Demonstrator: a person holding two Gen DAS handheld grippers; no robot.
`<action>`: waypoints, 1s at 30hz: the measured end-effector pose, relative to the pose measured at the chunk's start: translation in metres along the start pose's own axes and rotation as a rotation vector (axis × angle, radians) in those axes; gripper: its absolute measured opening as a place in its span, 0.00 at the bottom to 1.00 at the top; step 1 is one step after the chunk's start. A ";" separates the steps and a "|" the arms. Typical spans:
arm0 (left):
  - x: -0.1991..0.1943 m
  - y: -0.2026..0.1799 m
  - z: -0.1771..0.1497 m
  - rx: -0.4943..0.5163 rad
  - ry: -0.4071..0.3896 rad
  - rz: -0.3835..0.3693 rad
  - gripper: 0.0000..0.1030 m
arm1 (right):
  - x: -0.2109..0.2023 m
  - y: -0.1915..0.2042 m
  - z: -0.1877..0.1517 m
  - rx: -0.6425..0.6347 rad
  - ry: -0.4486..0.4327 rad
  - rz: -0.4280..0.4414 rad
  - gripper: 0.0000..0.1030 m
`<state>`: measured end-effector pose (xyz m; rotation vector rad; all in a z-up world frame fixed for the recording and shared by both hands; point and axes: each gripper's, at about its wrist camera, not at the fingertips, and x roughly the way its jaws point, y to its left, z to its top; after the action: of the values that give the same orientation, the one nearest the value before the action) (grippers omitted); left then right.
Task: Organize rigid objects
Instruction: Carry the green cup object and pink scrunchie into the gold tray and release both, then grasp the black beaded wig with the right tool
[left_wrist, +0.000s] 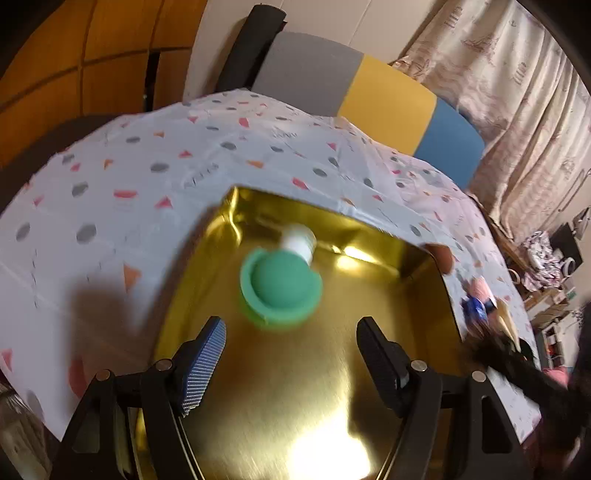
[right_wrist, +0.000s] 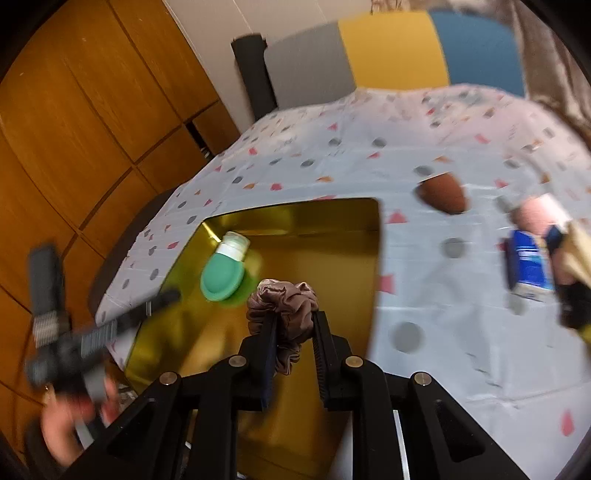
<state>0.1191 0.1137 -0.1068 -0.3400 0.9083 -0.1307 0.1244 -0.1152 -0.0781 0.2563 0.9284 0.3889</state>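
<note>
The right gripper (right_wrist: 293, 343) was clamped on a crumpled brown fabric scrunchie (right_wrist: 284, 306), its two black fingers pressing the cloth from both sides above the shiny gold metal tray (right_wrist: 332, 236). The left gripper (left_wrist: 291, 354) stood with its fingers well apart and nothing between them, hanging over the same tray. Just ahead of those fingers, a green squeeze bottle with a white cap (left_wrist: 280, 284) lay on its side on the tray floor, near the far left corner. The tray sat on a pale tablecloth printed with grey dots and red triangles (right_wrist: 443, 288). To the right of the tray, on the cloth, lay a brown egg-shaped object (right_wrist: 443, 194) and, further right, a blue and white pack (right_wrist: 530, 266), blurred. In the right wrist view, a hand (right_wrist: 70, 424) held the left gripper's handle at lower left.
</note>
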 end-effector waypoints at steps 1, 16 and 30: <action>-0.001 0.000 -0.004 -0.006 0.000 -0.006 0.73 | 0.008 0.002 0.005 0.003 0.008 0.005 0.18; -0.012 0.014 -0.027 -0.052 0.004 -0.004 0.72 | 0.113 0.021 0.062 0.012 0.070 -0.057 0.25; -0.013 0.007 -0.030 -0.034 0.009 -0.030 0.72 | 0.041 0.008 0.053 0.015 -0.073 -0.055 0.73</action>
<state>0.0876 0.1160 -0.1165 -0.3847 0.9155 -0.1451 0.1878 -0.0930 -0.0744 0.2567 0.8657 0.3195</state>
